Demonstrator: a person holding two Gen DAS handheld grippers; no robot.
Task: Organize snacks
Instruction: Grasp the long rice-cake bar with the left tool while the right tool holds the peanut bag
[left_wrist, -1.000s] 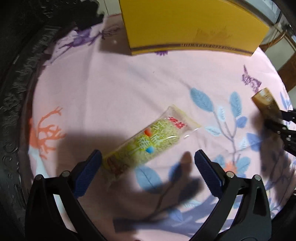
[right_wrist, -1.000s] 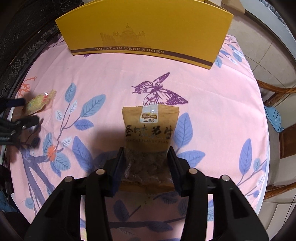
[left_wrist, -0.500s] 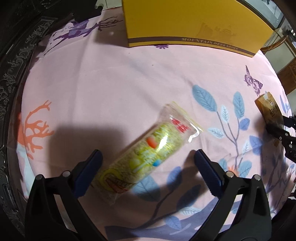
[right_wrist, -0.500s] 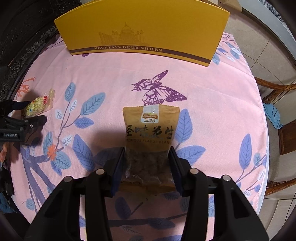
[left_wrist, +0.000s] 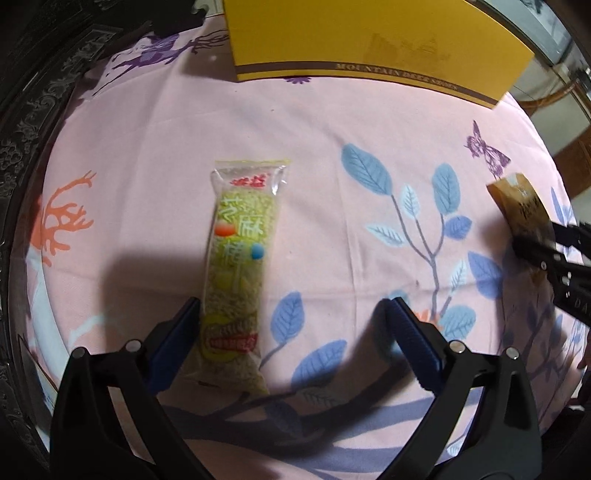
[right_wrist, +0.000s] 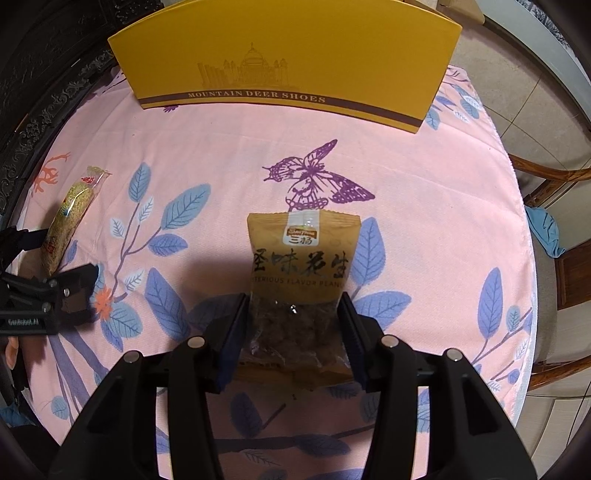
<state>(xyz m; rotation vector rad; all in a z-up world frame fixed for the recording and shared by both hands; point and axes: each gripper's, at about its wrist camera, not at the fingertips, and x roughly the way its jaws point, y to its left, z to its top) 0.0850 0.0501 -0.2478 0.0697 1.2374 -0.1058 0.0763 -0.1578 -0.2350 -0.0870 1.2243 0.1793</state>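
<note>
A green sesame snack bar (left_wrist: 238, 254) in a clear wrapper lies flat on the pink tablecloth (left_wrist: 332, 122). Its near end sits just inside the left finger of my left gripper (left_wrist: 291, 310), which stands wide open and grips nothing. A tan peanut bag (right_wrist: 301, 266) lies on the cloth below the purple butterfly print. My right gripper (right_wrist: 292, 299) is shut on the bag's dark lower half, one pad against each side. The right wrist view shows the snack bar (right_wrist: 72, 210) and left gripper (right_wrist: 55, 254) at far left. At the right edge of the left wrist view are the peanut bag (left_wrist: 521, 203) and right gripper (left_wrist: 546, 236).
A yellow shoe box (right_wrist: 288, 62) stands across the back of the round table. A dark carved table rim (left_wrist: 33, 122) curves along the left side. A wooden chair (right_wrist: 554, 236) with a blue cloth stands off the right edge.
In the left wrist view the snack bar went from lying diagonal to lengthwise beside the left finger, as the left gripper shifted and rolled. The right gripper and peanut bag kept still.
</note>
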